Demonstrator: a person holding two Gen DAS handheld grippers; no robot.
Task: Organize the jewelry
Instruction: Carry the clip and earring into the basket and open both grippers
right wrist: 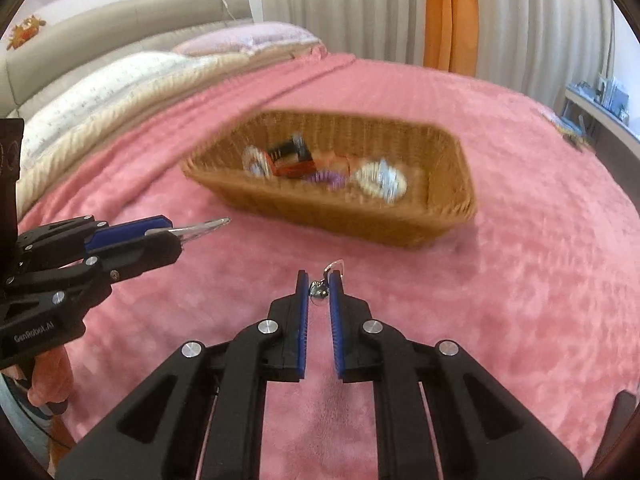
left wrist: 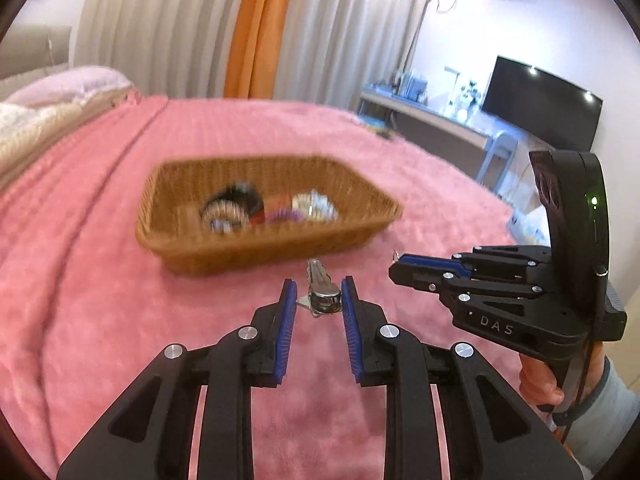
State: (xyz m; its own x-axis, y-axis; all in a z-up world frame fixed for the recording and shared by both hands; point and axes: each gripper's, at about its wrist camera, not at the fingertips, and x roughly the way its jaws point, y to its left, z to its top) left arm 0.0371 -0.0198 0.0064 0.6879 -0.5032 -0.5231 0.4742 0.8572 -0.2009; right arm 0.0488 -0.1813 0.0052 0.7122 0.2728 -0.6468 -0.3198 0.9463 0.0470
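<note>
We work over a pink plush blanket [left wrist: 120, 280] covering a bed, with pillows [right wrist: 120, 80] at its head, grey and orange curtains [left wrist: 256, 28] behind, and a desk and dark screen [left wrist: 540, 104] to the side. A wicker basket [left wrist: 280, 248] of jewelry sits mid-bed, blanket bare all round it. Our left gripper [left wrist: 319, 292] pinches a silver hair clip [left wrist: 320, 284]; our right gripper [right wrist: 319, 286] is pressed on a small silver earring [right wrist: 320, 290]. Both hang just short of the basket's near wall.

My left hand-held gripper [left wrist: 319, 294] pinches a silver hair clip [left wrist: 320, 292] above the pink bed [left wrist: 100, 280]. The wicker basket [left wrist: 256, 252] sits ahead, blurred; my right hand-held gripper [left wrist: 396, 266] hangs just beside it.
</note>
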